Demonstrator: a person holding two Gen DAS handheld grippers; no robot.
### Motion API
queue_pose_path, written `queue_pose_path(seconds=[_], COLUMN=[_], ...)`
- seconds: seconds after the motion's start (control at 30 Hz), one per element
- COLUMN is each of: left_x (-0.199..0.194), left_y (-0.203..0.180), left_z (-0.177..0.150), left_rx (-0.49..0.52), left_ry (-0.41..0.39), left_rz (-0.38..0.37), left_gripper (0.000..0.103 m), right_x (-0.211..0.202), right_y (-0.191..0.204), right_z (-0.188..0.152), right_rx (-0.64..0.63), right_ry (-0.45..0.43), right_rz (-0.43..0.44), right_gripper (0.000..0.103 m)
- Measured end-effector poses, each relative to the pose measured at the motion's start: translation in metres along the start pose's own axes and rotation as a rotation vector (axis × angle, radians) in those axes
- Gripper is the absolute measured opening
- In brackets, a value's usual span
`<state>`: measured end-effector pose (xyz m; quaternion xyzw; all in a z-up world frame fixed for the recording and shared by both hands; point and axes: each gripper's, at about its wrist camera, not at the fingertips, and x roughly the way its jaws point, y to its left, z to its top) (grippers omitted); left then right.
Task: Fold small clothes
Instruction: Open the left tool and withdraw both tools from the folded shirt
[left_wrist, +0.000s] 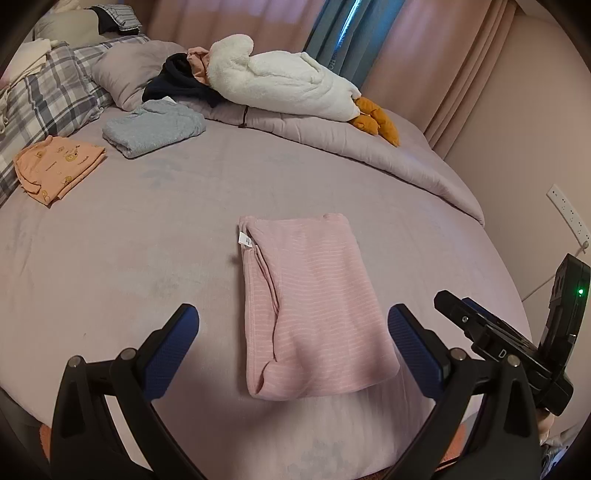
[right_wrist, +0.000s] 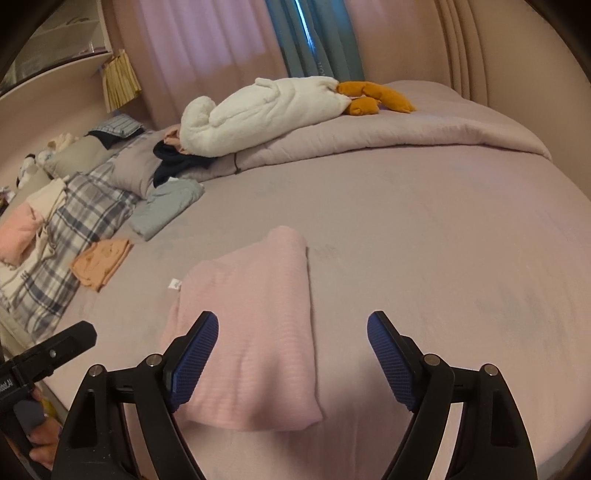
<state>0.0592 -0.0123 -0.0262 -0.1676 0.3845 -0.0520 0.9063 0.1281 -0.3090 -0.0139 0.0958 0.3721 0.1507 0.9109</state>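
Note:
A pink striped garment (left_wrist: 314, 295) lies folded into a rectangle on the bed sheet (left_wrist: 147, 240), a white tag at its far left corner. My left gripper (left_wrist: 291, 325) is open and empty, hovering over the garment's near end. My right gripper (right_wrist: 291, 332) is open and empty above the same garment (right_wrist: 258, 332); its left finger hangs over the cloth. The right gripper's body also shows at the right edge of the left wrist view (left_wrist: 517, 339). A folded orange garment (left_wrist: 59, 166) and a folded grey-blue garment (left_wrist: 155, 127) lie at the far left.
A white goose plush (left_wrist: 280, 81) with orange feet lies on the rolled duvet (left_wrist: 388, 151) at the back. A dark garment (left_wrist: 177, 81), a grey pillow (left_wrist: 125, 70) and a plaid pillow (left_wrist: 48, 99) sit far left. Curtains and a wall socket (left_wrist: 569, 214) are beyond the bed.

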Motion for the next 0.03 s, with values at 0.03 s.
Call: queue_pose_path(seconds=[0.03], left_x=[-0.0007], left_y=[0.0001], left_z=[0.0003], left_rx=[0.002], left_ry=[-0.001], left_rz=[-0.001], left_gripper=[0.102], right_x=[-0.0008], right_y=[0.0001], right_z=[-0.0001], right_rx=[-0.001], right_ry=[-0.002], right_rz=[0.001], right_gripper=[0.083])
